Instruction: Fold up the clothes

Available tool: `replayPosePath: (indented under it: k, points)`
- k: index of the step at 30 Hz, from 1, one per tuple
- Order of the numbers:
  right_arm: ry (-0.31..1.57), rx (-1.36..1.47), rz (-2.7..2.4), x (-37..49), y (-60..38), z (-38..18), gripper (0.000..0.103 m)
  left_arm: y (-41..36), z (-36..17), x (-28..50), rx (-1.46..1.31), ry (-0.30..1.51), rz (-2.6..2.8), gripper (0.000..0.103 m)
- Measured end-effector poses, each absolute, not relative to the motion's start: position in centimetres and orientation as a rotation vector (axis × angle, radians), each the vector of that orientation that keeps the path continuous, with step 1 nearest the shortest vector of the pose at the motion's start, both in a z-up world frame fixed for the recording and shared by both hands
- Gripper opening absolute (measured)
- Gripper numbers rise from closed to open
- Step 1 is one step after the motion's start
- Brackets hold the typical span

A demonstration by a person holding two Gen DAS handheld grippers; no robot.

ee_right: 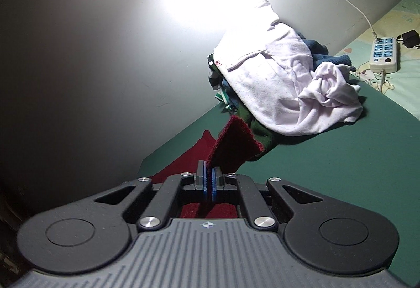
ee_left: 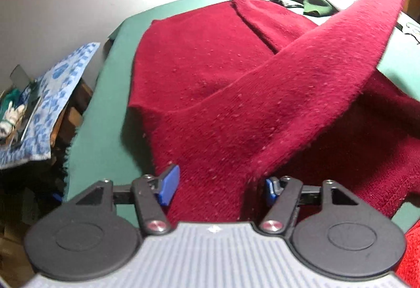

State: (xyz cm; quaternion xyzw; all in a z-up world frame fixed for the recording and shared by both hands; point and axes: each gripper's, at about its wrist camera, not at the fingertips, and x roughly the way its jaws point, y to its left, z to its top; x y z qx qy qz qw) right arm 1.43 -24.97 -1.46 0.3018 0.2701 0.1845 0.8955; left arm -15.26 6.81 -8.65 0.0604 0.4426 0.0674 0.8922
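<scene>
The right gripper (ee_right: 209, 181) is clenched on the cuff end of a sleeve (ee_right: 236, 146) of the red sweater (ee_left: 199, 72), with only a thin edge of knit caught between its blue pads (ee_right: 215, 180); that narrow bite is the main risk, since any tug along the raised sleeve could slide the fabric out and drop it in a heap across the body. The left gripper (ee_left: 219, 184) stands released, its jaws wide apart with red knit running between them but pressed by neither pad, so nothing pins the near part of the sweater; a pull from the right hand could then drag the whole garment over the green table (ee_left: 105, 114) instead of turning just the sleeve. The sweater lies spread on the table, its body mostly flat, the held sleeve lifted in a taut band across it toward the far right. Beyond it sits a pile of other clothes (ee_right: 283, 88), close to the cuff in the right view; a swing carried too far could snag or knock that pile. Motion blur softens the left view, so finer creases cannot be judged.
</scene>
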Motion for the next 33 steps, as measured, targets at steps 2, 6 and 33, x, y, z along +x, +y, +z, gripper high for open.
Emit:
replayPosePath:
  k: [2,6,33]
  points:
    - [0.556,0.633,0.374,0.9,-25.9,-1.6,0.003,6.6,-8.5,-15.6,0.121,0.911,0.149,0.071]
    - [0.540,0.647,0.355,0.1,-27.7,-1.6,0.003,5.6,-8.6,-16.2,0.148,0.893,0.168,0.071]
    - [0.582,0.588,0.187,-3.7,-33.2,-5.3,0.003,4.7,-9.2,-18.5,0.303,0.954,0.072,0.068]
